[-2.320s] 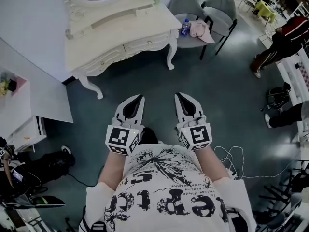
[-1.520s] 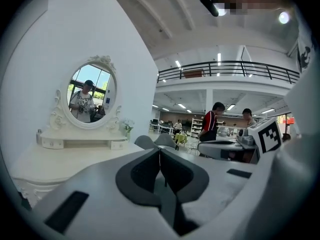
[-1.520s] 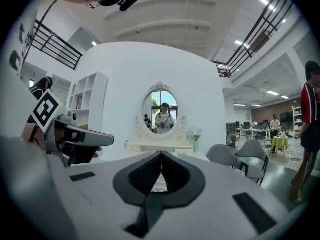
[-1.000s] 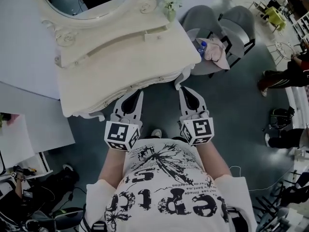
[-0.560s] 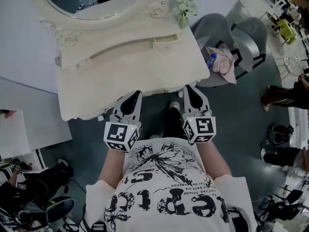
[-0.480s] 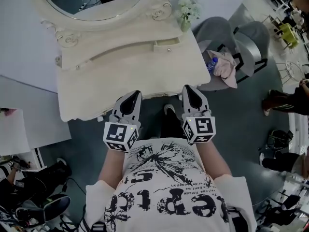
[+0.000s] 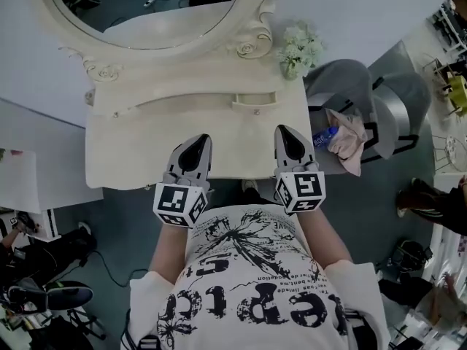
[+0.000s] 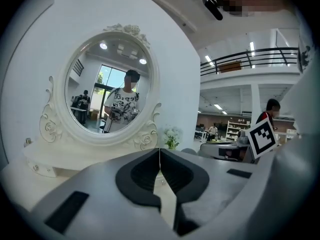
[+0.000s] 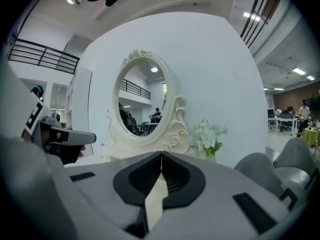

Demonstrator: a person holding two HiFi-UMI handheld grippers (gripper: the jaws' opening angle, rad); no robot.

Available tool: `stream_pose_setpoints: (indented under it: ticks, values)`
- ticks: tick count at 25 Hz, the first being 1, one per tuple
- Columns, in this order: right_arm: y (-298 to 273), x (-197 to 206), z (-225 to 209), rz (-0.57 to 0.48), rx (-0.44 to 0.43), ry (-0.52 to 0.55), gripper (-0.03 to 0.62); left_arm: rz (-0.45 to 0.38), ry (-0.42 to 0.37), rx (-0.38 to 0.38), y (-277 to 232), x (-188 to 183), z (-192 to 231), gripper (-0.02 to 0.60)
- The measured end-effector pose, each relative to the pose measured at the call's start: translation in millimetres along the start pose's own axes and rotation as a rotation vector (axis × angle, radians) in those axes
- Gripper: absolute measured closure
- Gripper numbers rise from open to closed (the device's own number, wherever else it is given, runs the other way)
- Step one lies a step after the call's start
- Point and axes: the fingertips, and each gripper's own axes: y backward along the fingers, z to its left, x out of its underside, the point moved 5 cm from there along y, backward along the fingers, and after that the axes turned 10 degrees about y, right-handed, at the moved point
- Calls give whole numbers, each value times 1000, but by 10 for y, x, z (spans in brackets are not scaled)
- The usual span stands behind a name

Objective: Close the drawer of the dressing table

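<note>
Over the cream carved dressing table (image 7: 139,155), left gripper (image 7: 195,146) and right gripper (image 7: 287,137) hovered, jaws together, empty. Its small knobbed drawer (image 7: 255,102) seemingly jutted from the raised shelf (image 7: 182,102) ahead; a square, gentle push should seat it.

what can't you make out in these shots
Front of the cream carved dressing table below its top: head view, hidden by its own overhang.
Its small cream shelf drawer: both gripper views, mostly blocked by the shut left gripper and right gripper.
Blue plastic bottle label: head view, too small.
</note>
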Motion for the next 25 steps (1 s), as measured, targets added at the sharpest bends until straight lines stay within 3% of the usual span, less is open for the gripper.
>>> stream_pose_setpoints:
  ticks: [7,16,25]
  values:
    - [-566,167,-518,35,-132,4,577,-30,36,-63,-688,-13,-53,561]
    - [-965,471,-602,119,-205,-32,577,14,87,-74,-1053,96,62,561]
    - [-1255,1274,-339,376,-201,-59,576,117,93,-66,-1164,343,372,561]
